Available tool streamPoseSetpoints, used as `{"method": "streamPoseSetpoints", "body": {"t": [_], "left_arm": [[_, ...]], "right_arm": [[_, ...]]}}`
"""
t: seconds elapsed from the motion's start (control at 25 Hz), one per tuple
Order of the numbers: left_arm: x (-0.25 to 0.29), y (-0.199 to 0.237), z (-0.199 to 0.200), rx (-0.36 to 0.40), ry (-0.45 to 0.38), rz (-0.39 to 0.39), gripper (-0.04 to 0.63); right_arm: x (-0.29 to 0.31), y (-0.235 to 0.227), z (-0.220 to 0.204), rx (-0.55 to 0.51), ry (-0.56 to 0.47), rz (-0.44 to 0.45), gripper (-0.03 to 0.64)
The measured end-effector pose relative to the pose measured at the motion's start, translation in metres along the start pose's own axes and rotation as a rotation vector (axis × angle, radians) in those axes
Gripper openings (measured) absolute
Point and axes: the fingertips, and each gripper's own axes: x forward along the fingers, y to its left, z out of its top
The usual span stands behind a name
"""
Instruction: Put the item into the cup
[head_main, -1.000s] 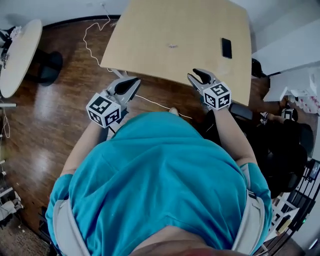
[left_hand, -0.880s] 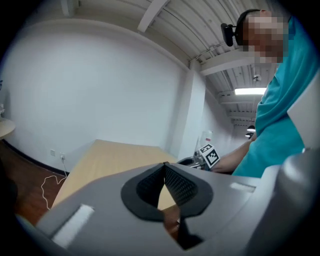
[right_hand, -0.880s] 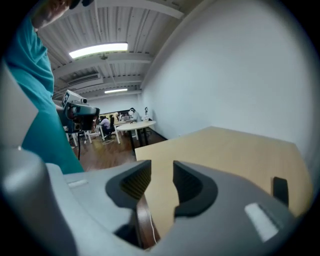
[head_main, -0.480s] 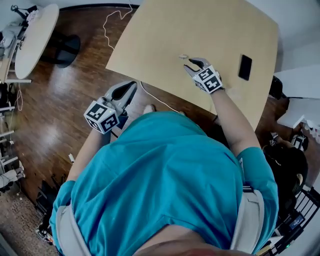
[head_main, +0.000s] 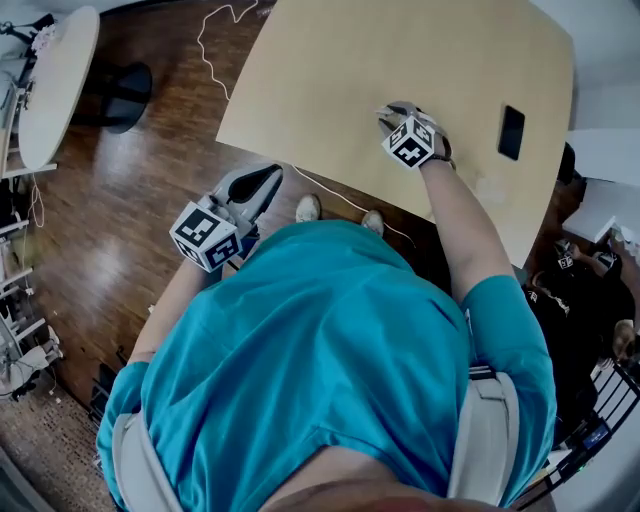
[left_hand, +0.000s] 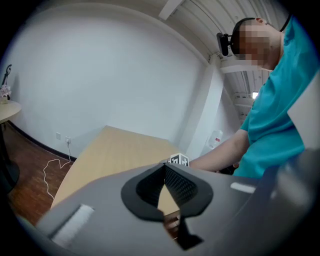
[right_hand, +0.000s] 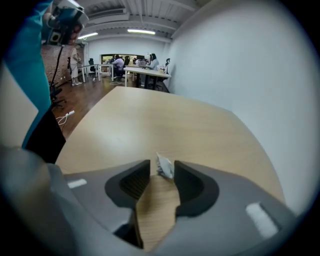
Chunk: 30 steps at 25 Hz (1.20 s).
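Note:
The item (right_hand: 164, 166) is a small crumpled whitish wrapper lying on the light wooden table (head_main: 330, 70). My right gripper (right_hand: 161, 171) is low over the table with the wrapper between its fingertips, close to the right pad; a gap shows on the left, and the jaws are opening. In the head view the right gripper (head_main: 388, 110) hides the item. My left gripper (head_main: 270, 174) hangs off the table's near edge over the floor, its tips (left_hand: 164, 167) meeting with nothing held. No cup shows in any view.
A black phone (head_main: 511, 132) lies on the table to the right of the right gripper. A white cable (head_main: 215, 40) trails over the wooden floor at the left. A round white table (head_main: 55, 80) stands far left. The person's shoes (head_main: 308, 208) are under the table's edge.
My right gripper has travelled from the table's near edge out over the tabletop to the wrapper, which now sits between its tips. The left gripper has stayed about where it was.

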Motion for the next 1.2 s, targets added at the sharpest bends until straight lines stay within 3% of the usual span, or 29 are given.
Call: {"method": "streamPoseSetpoints", "body": {"t": [0.12,0.36,0.64,0.96,1.2], "left_arm": [[-0.003,0.003,0.001,0.009,0.007,-0.004,0.006],[-0.003,0.004,0.002,0.008,0.010,-0.003,0.005],[0.005,-0.004,0.006,0.019,0.007,-0.012,0.006],[0.037,-0.024,0.015,0.066,0.023,-0.090,0.005],[0.087,-0.053,0.016,0.127,0.055,-0.205,0.005]], "right_arm": [[0.003,-0.002,-0.003,0.001,0.015,-0.014,0.140],[0.000,-0.004,-0.004,-0.011,0.006,-0.027,0.026],[-0.021,0.001,0.007,0.025,-0.051,-0.018,0.008],[-0.107,-0.002,0.046,0.088,-0.221,-0.078,0.008],[-0.186,-0.007,0.027,0.141,-0.271,-0.174,0.008]]}}
